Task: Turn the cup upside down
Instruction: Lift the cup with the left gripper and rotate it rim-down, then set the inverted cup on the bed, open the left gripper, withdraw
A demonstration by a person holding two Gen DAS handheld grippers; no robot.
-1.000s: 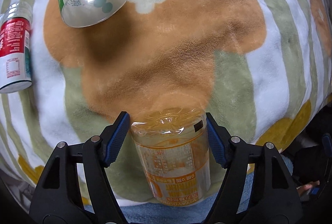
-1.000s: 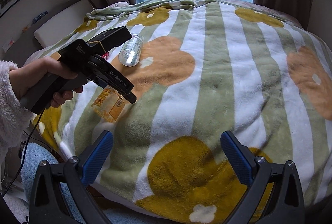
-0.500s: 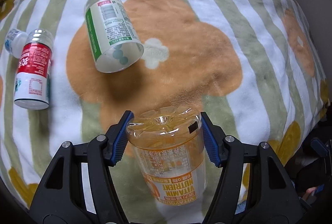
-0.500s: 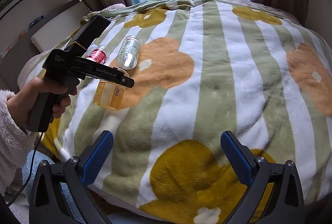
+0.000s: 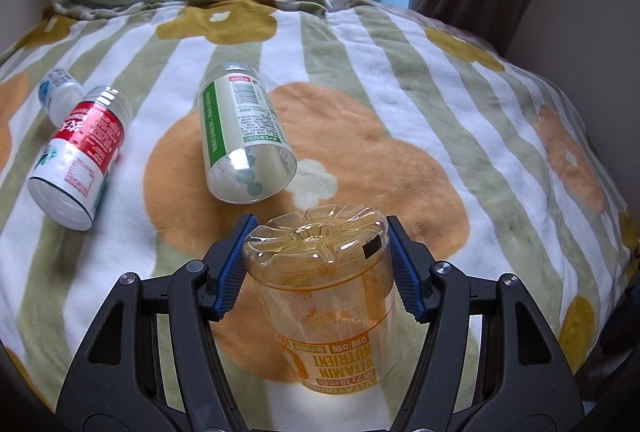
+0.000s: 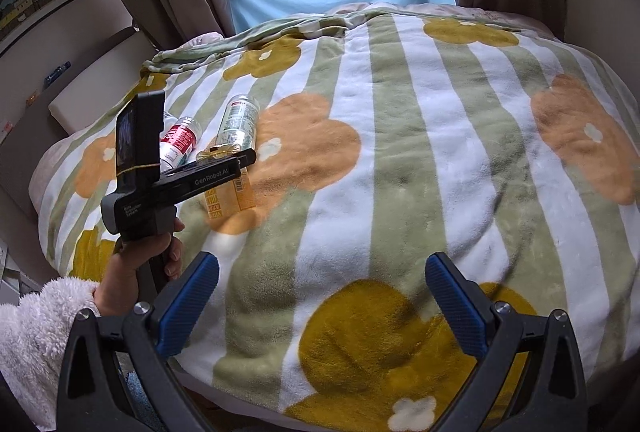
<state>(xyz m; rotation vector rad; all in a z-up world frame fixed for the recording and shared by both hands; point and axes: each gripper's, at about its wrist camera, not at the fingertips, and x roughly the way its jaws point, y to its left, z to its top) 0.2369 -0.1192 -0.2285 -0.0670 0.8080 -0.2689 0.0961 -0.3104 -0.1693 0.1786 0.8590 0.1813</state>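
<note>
Fleece blanket point(image 5: 420, 120), striped and flowered, is filling more of the left wrist view now that the camera has levelled from its earlier downward tilt. Left gripper point(image 5: 316, 268) is clamping the orange cup point(image 5: 324, 296), base up and label inverted, so the flip looks nearly complete. Right gripper point(image 6: 320, 296) is hanging open, empty.

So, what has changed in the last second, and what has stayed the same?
The left gripper has swung from pointing down at the blanket to nearly level, turning the orange cup it holds so the base faces up. In the right wrist view the cup now stands inverted on the blanket. The grip stayed shut on it. The right gripper stayed open and idle; the green-label cup and red-label cup lie where they were.
</note>
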